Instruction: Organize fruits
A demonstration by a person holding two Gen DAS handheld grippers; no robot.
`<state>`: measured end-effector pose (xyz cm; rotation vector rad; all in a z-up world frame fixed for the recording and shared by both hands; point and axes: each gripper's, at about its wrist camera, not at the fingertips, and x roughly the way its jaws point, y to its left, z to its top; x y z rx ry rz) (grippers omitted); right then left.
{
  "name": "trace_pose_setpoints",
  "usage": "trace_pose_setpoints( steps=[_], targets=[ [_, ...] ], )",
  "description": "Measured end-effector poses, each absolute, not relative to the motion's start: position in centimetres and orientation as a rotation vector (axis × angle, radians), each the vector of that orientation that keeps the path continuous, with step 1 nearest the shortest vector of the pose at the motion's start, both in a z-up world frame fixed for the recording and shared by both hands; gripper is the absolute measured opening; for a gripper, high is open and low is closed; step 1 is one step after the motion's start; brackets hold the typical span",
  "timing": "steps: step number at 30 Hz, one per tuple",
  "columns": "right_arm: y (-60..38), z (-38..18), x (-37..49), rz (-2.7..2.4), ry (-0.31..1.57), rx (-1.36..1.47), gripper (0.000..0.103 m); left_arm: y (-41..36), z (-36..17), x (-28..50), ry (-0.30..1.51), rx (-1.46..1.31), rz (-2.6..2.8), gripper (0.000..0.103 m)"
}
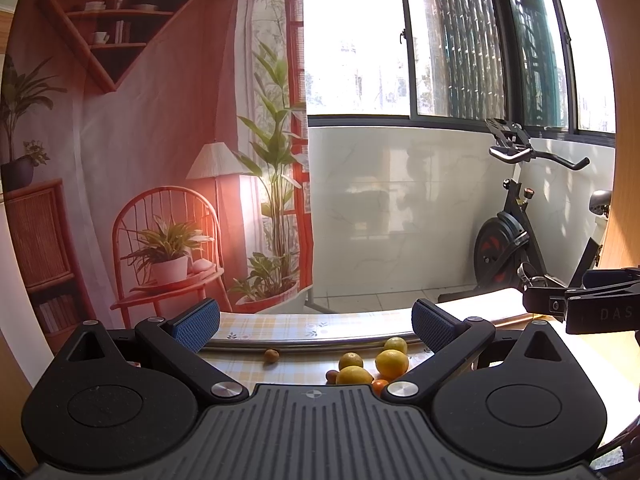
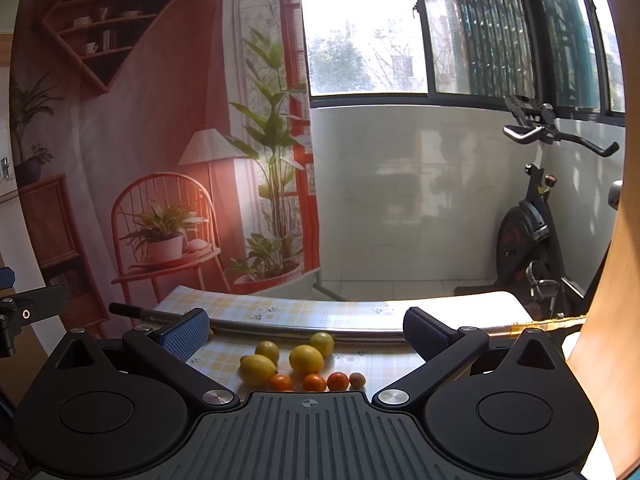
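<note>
Both grippers hovered over the near edge of the bench (image 2: 360,312), which wore a yellow checked cloth. The left gripper (image 1: 316,326) was spread wide with nothing between its blue pads (image 1: 196,326). The right gripper (image 2: 306,328) was equally wide and held nothing.

In the right wrist view, 4 lemons (image 2: 306,359) lay clustered at the middle of the cloth, just in front of a metal rod (image 2: 280,330) running across the bench. Nearer the camera sat 3 oranges (image 2: 314,383) in a row, with a small brown fruit (image 2: 357,380) just beside the rightmost one. In the left wrist view another brown fruit (image 1: 271,356) lay alone, well apart from the lemons.

An exercise bike (image 1: 516,232) stood beyond the bench.
</note>
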<state>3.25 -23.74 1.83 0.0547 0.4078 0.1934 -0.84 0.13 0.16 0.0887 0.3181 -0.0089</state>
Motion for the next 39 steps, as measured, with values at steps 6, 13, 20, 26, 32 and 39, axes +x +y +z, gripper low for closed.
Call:
trace_pose_setpoints(
  steps=[6, 13, 20, 26, 32, 39],
  targets=[
    [-23.8, 1.8, 3.2, 0.193, 0.408, 0.054, 0.103, 0.2, 0.1, -0.5, 0.331, 0.074, -0.005, 0.103],
    [-23.8, 1.8, 3.2, 0.193, 0.408, 0.054, 0.103, 0.4, 0.1, -0.4, 0.325, 0.072, -0.001, 0.103],
    [-24.1, 1.5, 3.8, 0.185, 0.42, 0.067, 0.103, 0.5, -0.4, 0.5, 0.347, 0.093, -0.009, 0.103],
    [-25.3, -0.3, 6.1, 0.173, 0.43, 0.067, 0.103, 2.8, -1.3, 2.8, 0.392, 0.037, 0.026, 0.103],
    [-26.0, -3.5, 10.1, 0.186, 0.461, 0.061, 0.103, 6.7, -2.8, 6.0, 0.404, -0.057, 0.095, 0.103],
    [-25.4, -8.3, 14.3, 0.201, 0.542, 0.063, 0.103, 11.4, -6.9, 11.0, 0.463, -0.145, 0.109, 0.103]
  ],
)
